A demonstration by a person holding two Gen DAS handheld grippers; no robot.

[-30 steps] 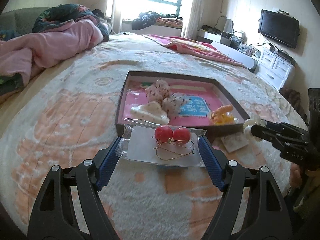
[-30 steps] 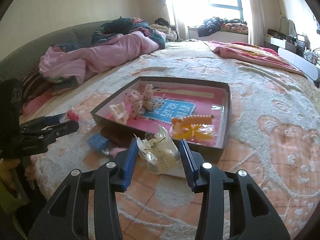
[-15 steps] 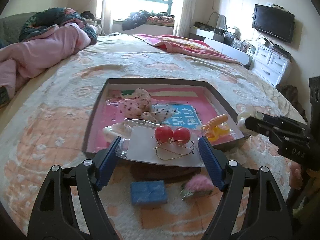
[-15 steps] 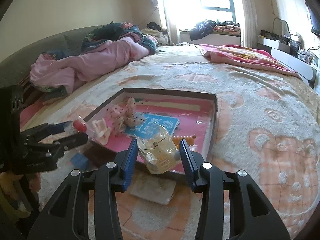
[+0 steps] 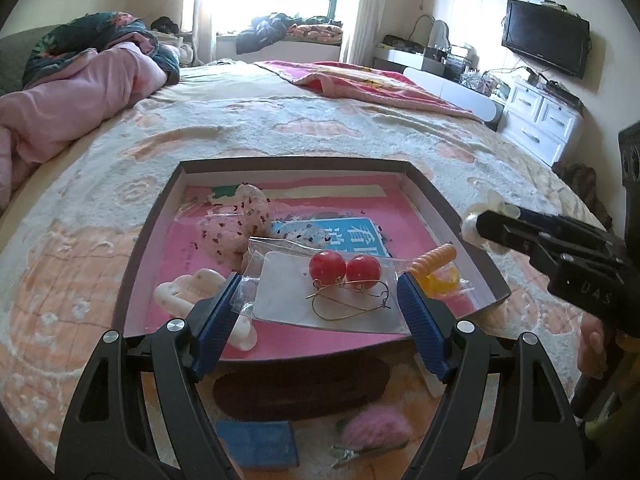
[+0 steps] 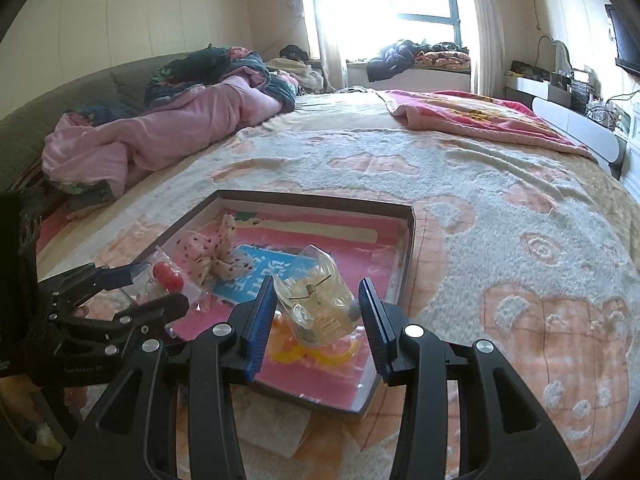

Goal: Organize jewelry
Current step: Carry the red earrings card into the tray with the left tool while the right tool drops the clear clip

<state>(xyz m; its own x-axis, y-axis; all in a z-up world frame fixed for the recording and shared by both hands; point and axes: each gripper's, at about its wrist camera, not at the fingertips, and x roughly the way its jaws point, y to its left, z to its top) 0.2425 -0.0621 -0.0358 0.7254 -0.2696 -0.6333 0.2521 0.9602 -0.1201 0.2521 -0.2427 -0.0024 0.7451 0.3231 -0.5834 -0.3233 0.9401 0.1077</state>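
Left wrist view: my left gripper (image 5: 320,304), jaws clamped on the red earring packet (image 5: 320,292), has slid from short of the tray (image 5: 460,216) to over it. Right gripper (image 6: 318,312) grips the clear packet (image 6: 316,304), likewise above the tray — drop-off looks close.

Two red beads (image 5: 344,267) on gold wire are seen on a white card in a clear bag. Blue pads (image 5: 416,316) are carried on the black left claw (image 5: 320,312). The tray (image 5: 296,164) is rimmed dark brown and lined pink, with a blue label. A cream bedspread (image 5: 100,248) is patterned with peach shapes. A pale yellowish clear packet (image 6: 320,300) is seen in the black, blue-padded right claw (image 6: 318,310).
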